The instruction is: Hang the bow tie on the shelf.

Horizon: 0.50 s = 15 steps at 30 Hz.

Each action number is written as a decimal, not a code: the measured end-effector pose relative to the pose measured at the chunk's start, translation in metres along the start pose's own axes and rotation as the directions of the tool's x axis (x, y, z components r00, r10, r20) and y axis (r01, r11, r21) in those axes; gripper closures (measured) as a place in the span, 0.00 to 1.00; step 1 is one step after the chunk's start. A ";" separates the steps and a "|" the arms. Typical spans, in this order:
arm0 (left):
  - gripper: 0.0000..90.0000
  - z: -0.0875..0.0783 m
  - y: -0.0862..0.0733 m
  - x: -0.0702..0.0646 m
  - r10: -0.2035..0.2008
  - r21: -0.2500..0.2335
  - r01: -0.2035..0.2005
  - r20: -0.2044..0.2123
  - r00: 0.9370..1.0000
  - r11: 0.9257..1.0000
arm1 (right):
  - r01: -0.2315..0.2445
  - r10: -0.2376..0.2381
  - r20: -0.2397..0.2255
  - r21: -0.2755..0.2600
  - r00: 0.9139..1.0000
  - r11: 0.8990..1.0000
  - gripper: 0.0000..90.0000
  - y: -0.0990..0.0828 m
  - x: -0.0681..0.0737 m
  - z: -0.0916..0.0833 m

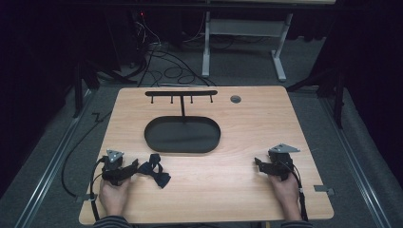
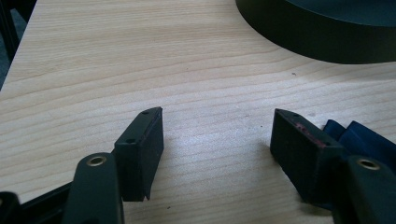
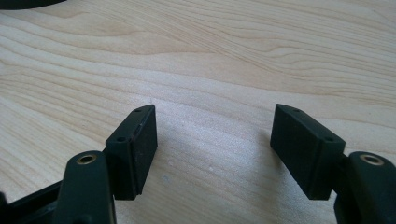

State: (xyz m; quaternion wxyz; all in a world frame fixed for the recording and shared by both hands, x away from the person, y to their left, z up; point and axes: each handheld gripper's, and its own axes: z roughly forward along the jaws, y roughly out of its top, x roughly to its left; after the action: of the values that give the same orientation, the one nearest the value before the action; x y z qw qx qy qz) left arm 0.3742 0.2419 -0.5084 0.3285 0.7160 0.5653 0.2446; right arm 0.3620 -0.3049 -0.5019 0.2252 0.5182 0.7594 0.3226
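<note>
Dark blue cloth on table, beside left hand-held gripper, both hand-held grippers gaping, empty.

The worktop is pale wood with wavy grain, the oval tray and its hook rack black, the crumpled cloth dark navy, both tongs black, the sleeves striped.

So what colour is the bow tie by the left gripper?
Dark navy blue bow tie, clearest in the left gripper view.
</note>
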 end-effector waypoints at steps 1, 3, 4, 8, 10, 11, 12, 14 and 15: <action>0.39 0.000 0.000 0.000 0.000 0.000 0.000 0.000 1.000 1.000 | 0.000 0.000 0.000 0.000 1.000 1.000 0.37 0.000 0.000 0.000; 0.39 -0.001 -0.001 -0.001 -0.004 0.000 0.004 0.000 1.000 1.000 | -0.005 0.005 -0.001 -0.001 1.000 1.000 0.37 0.000 0.000 0.000; 0.39 -0.001 -0.001 -0.001 -0.004 0.000 0.004 -0.001 1.000 1.000 | -0.004 0.004 -0.001 -0.001 1.000 1.000 0.37 0.000 0.000 0.000; 0.39 -0.001 -0.001 -0.002 -0.011 -0.001 0.011 -0.010 1.000 1.000 | -0.001 0.001 -0.001 0.001 1.000 1.000 0.36 0.000 0.000 0.000; 0.39 -0.001 -0.001 -0.002 -0.011 -0.001 0.011 -0.010 1.000 1.000 | 0.000 0.000 -0.002 0.000 1.000 1.000 0.36 0.000 0.000 0.000; 0.39 -0.001 -0.001 -0.002 -0.011 -0.001 0.011 -0.009 1.000 1.000 | -0.001 0.001 -0.002 0.001 1.000 1.000 0.36 0.000 0.000 0.000; 0.39 -0.001 -0.001 -0.002 -0.011 -0.001 0.011 -0.009 1.000 1.000 | 0.000 0.000 -0.002 0.000 1.000 1.000 0.36 0.000 0.000 0.000; 0.39 -0.001 -0.001 -0.002 -0.013 0.000 0.013 -0.010 1.000 1.000 | -0.002 0.002 -0.001 0.001 1.000 1.000 0.36 0.000 0.000 0.000; 0.38 -0.001 -0.001 -0.002 -0.015 0.001 0.015 -0.008 1.000 1.000 | -0.002 0.002 -0.001 0.001 1.000 1.000 0.36 0.000 0.000 0.000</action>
State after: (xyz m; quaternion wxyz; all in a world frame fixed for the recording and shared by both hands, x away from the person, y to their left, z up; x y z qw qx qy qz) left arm 0.3721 0.2399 -0.5082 0.3276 0.7109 0.5723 0.2447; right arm 0.3621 -0.3047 -0.5019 0.2242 0.5187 0.7592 0.3228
